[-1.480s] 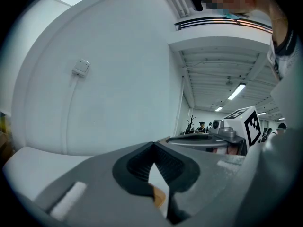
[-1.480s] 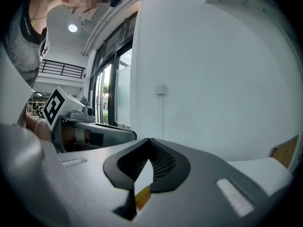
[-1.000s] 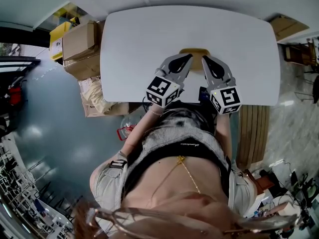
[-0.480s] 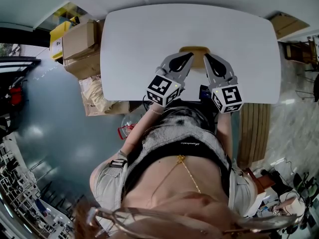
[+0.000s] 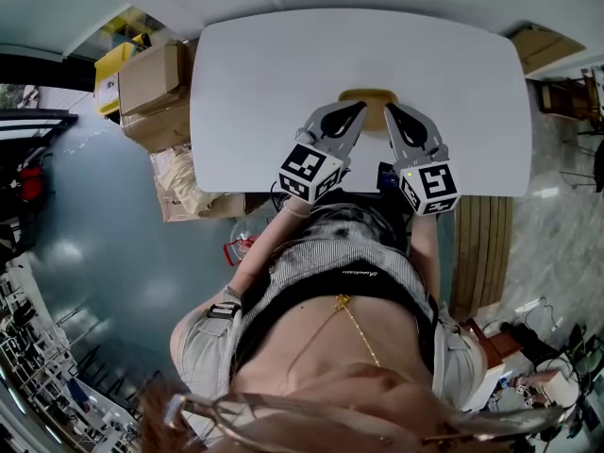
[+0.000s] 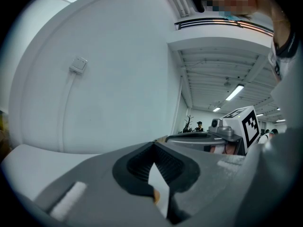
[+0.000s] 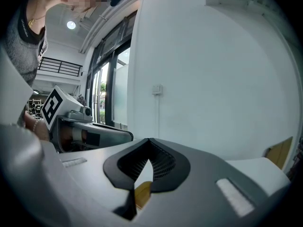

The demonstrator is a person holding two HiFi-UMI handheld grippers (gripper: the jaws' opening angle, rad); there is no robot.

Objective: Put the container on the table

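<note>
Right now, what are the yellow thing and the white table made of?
The yellow container looks like matte plastic, maybe wood: one plain mustard colour, little shows. The table looks like smooth white laminate or painted board: even, seamless, no grain.

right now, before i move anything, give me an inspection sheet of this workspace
surface: white table, bare apart from the container
job's things: tan container at its near side, between the gripper tips; resting or held unclear
clutter: nothing seen on the table
grippers: left gripper and right gripper both shut, tips by the container
cables: loose cables on the floor, right
surroundings: cardboard boxes and yellow bin left of the table
</note>
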